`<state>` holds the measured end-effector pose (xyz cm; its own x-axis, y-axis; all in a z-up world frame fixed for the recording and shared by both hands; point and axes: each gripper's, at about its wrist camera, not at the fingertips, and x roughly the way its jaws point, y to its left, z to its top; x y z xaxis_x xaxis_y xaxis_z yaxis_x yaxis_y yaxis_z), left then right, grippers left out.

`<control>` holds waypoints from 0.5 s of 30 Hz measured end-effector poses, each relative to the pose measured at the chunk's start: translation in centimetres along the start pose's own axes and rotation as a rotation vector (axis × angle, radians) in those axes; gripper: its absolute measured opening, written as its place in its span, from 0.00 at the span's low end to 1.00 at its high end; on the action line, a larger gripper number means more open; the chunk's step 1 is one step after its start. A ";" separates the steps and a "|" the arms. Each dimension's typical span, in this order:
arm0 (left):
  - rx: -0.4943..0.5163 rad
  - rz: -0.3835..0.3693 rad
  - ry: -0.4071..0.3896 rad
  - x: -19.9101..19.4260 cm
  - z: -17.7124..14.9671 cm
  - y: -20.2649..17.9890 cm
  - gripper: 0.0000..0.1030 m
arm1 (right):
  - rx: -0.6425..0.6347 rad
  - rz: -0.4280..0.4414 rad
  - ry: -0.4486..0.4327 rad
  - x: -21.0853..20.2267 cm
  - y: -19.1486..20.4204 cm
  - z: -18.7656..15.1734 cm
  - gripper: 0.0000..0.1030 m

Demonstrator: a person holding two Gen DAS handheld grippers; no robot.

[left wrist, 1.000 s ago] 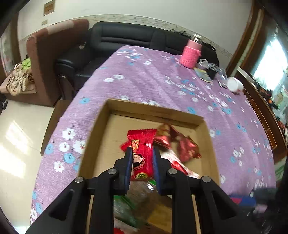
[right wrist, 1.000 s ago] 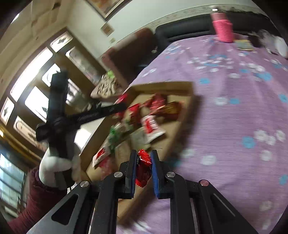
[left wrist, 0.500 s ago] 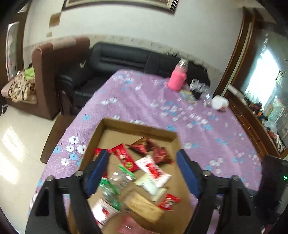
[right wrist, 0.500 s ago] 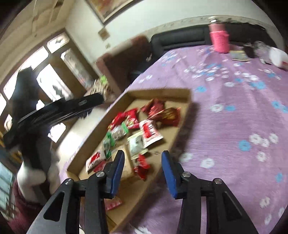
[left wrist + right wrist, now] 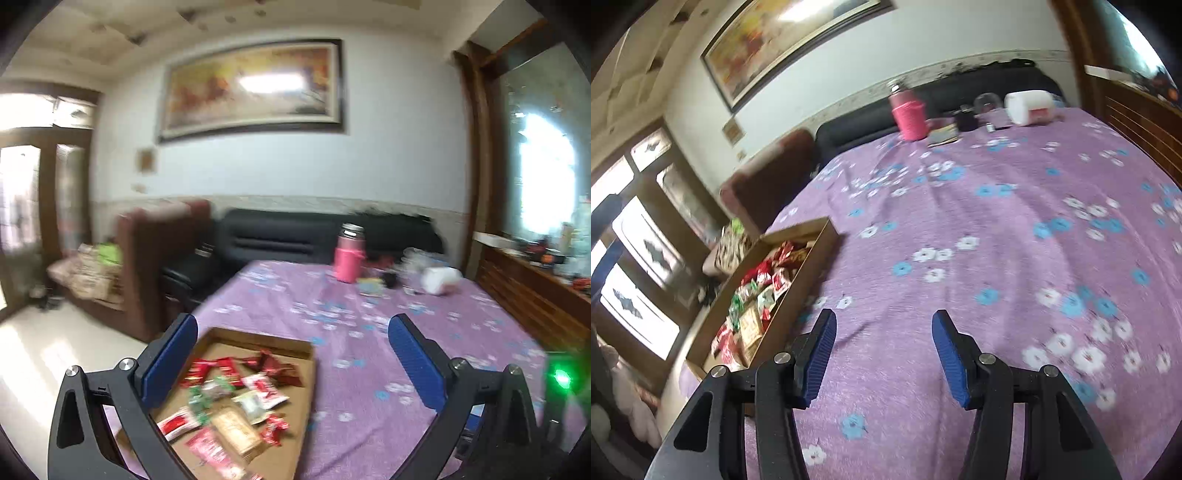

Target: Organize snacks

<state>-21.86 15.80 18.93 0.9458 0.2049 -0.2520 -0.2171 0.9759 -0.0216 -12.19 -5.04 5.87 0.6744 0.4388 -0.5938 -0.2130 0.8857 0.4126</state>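
Observation:
A shallow cardboard box (image 5: 258, 341) lies on the purple flowered tablecloth and holds several snack packets (image 5: 236, 402), mostly red, some green and white. My left gripper (image 5: 291, 354) is wide open and empty, raised high above the box and tilted up toward the room. In the right wrist view the box (image 5: 816, 254) with the snacks (image 5: 757, 291) is at the left. My right gripper (image 5: 882, 350) is open and empty above bare tablecloth, to the right of the box.
At the far end of the table stand a pink bottle (image 5: 349, 258), a white container (image 5: 441, 280), a glass and small items (image 5: 945, 134). A black sofa (image 5: 295, 236) and a brown armchair (image 5: 155, 251) are beyond. A wooden cabinet (image 5: 532, 295) is at the right.
Both grippers let go of their red snack packets into the box and opened wide. Both then lifted away; the left tilted up toward the wall, the right swung right over the tablecloth.

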 end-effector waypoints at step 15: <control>-0.110 0.078 0.296 1.7 -5.4 1.0 1.00 | -0.281 -0.140 -0.023 0.0 6.9 -4.8 0.68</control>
<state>-21.78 16.73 13.24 0.8174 0.2323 -0.5271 -0.3263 0.9408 -0.0915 -16.99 1.79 5.40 0.7263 0.3086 -0.6142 -0.3019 0.9460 0.1183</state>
